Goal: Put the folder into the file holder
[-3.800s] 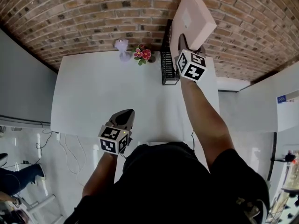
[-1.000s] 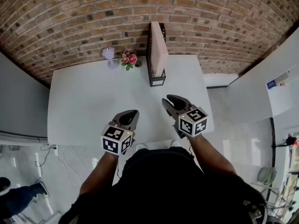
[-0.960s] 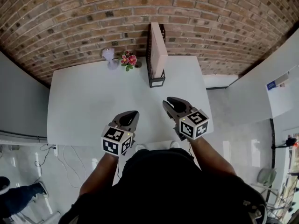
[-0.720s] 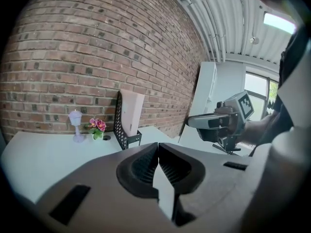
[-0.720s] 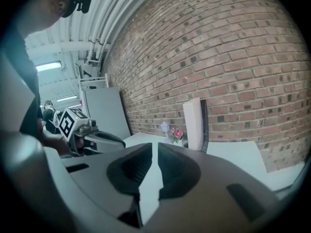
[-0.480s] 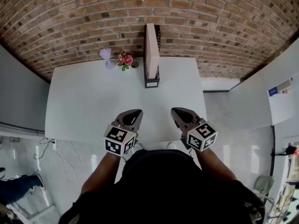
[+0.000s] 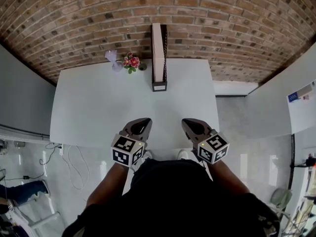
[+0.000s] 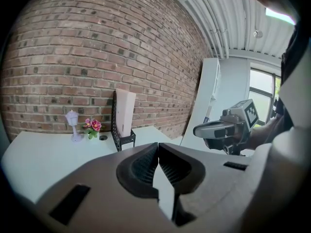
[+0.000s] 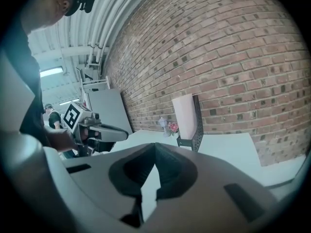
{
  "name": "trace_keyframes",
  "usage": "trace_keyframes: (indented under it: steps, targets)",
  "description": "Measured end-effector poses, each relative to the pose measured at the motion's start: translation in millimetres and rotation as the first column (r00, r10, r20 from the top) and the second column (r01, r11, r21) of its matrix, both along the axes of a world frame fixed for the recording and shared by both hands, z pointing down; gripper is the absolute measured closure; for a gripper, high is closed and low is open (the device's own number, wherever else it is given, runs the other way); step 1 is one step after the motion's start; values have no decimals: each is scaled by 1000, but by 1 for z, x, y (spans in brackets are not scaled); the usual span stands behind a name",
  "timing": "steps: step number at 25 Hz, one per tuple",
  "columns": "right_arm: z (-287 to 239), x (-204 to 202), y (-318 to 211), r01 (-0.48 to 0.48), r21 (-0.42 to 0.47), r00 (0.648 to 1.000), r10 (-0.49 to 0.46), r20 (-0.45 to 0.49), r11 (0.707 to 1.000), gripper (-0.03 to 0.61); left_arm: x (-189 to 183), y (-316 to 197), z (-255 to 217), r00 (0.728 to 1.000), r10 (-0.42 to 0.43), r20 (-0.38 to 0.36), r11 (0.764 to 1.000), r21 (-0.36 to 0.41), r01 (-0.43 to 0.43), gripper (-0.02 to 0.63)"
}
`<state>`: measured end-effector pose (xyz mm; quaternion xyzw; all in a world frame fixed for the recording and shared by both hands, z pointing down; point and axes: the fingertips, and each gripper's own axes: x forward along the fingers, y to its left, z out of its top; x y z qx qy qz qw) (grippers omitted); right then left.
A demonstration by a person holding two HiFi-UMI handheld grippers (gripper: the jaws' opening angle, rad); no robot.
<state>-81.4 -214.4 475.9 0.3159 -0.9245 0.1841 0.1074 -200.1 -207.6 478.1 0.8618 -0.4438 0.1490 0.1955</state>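
Grippers are both held low, side by side over the near edge of the white table (image 7: 94, 102). The left gripper (image 7: 142, 122) and right gripper (image 7: 187, 123) each point toward the brick wall (image 7: 227, 23), jaws pinched together on nothing. Pink folder (image 7: 157, 48) sits in the black wire file holder (image 7: 164, 58) at the table's far edge, well apart from both, upright on its edge with its long side running up; it looks like a smooth stiff slab in open mesh.
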Motion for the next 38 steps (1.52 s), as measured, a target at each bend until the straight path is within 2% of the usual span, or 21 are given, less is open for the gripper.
trace_keyframes:
  steps: [7,21,38]
  targets:
    - [-3,6,2,2,1,1000,-2,18,1000,575,1,2,-4,1000,-13,6,1000,10,13,609]
    - [-3,7,-3,-8,9,1000,8,5,1000,575,11,-3,-9,999,21,27,1000,18,-21,609]
    - [-1,-5,-8,7,-2,1000,-7,7,1000,575,4,-9,-9,1000,17,21,1000,20,-18,609]
